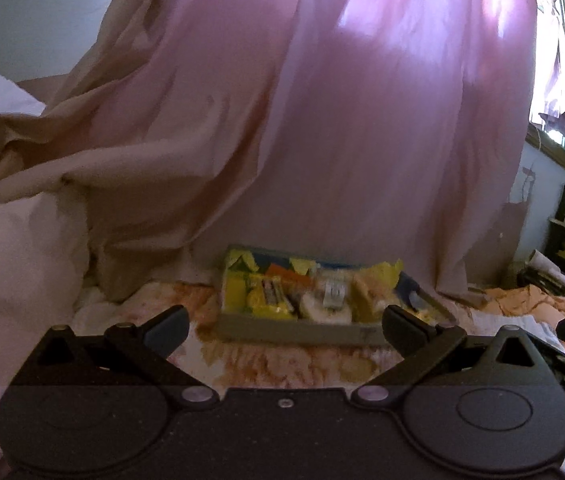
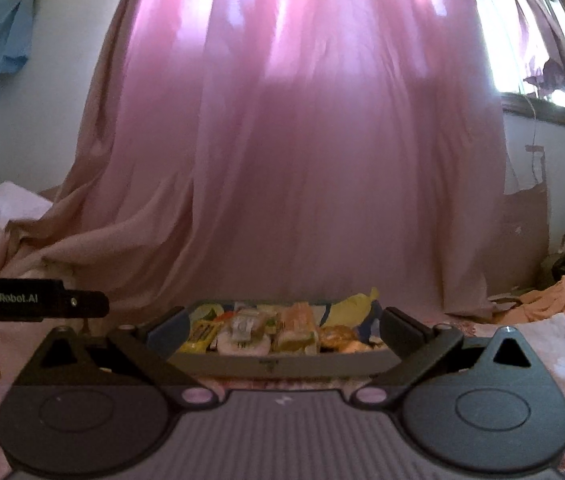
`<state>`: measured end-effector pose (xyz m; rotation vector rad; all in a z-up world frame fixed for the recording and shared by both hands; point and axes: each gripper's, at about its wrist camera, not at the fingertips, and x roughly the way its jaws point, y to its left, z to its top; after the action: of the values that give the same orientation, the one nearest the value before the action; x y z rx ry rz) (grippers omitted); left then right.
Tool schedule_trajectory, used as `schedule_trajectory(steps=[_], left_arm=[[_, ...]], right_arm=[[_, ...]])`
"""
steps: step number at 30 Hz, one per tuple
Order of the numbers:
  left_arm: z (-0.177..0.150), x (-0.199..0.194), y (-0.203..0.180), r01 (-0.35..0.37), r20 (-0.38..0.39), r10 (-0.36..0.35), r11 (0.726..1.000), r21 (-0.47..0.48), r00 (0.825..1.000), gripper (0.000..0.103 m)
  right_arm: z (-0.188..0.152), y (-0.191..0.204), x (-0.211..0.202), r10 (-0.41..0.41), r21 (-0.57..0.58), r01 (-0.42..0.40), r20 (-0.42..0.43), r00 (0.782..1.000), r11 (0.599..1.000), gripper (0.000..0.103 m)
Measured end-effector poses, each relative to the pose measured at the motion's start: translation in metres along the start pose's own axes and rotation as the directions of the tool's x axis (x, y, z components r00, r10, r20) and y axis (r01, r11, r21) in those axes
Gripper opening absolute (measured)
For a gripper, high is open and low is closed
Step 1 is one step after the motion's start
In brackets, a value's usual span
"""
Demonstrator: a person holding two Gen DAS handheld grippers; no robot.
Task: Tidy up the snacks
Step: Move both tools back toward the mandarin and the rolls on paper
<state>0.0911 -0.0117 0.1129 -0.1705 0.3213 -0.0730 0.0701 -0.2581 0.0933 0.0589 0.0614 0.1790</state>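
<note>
Looking straight down both sets of fingers, the tray [image 2: 282,364] of snacks sits dead ahead on the bed cover, its long side running left-to-right across the view, with the pink curtain [image 2: 282,140] hanging right behind it.

The right gripper [image 2: 282,330] is the nearer one, I'd say — in its own view the tray's near wall fills the whole gap between the spread jaws, which line up with the tray's two ends. Nothing pinched, no contact that I can see.

The left gripper [image 1: 284,326] also has its jaws wide apart and empty, but the tray [image 1: 294,332] lies a bit further off and shifted to the right of centre, angled slightly.

Inside it's a jumble: a yellow packet [image 1: 266,300], a clear-topped white cup [image 2: 244,336], some orange and pale wrappers. Too blurry to read any labels.

My guess — the right hand goes in first, straight forward and down over the near wall.
</note>
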Motion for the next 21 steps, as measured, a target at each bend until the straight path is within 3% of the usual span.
schedule_trajectory(steps=[14, 21], left_arm=[[-0.048, -0.044, 0.024, -0.034, -0.097, 0.034, 0.999, -0.003, 0.995, 0.102], [-0.068, -0.053, 0.039, -0.06, -0.152, 0.061, 0.998, 0.016, 0.986, 0.102]], right_arm=[[-0.05, 0.022, -0.052, 0.008, 0.007, -0.007, -0.141, 0.99, 1.0, 0.103], [-0.065, 0.03, -0.056, 0.028, 0.003, -0.028, -0.208, 0.978, 1.0, 0.103]])
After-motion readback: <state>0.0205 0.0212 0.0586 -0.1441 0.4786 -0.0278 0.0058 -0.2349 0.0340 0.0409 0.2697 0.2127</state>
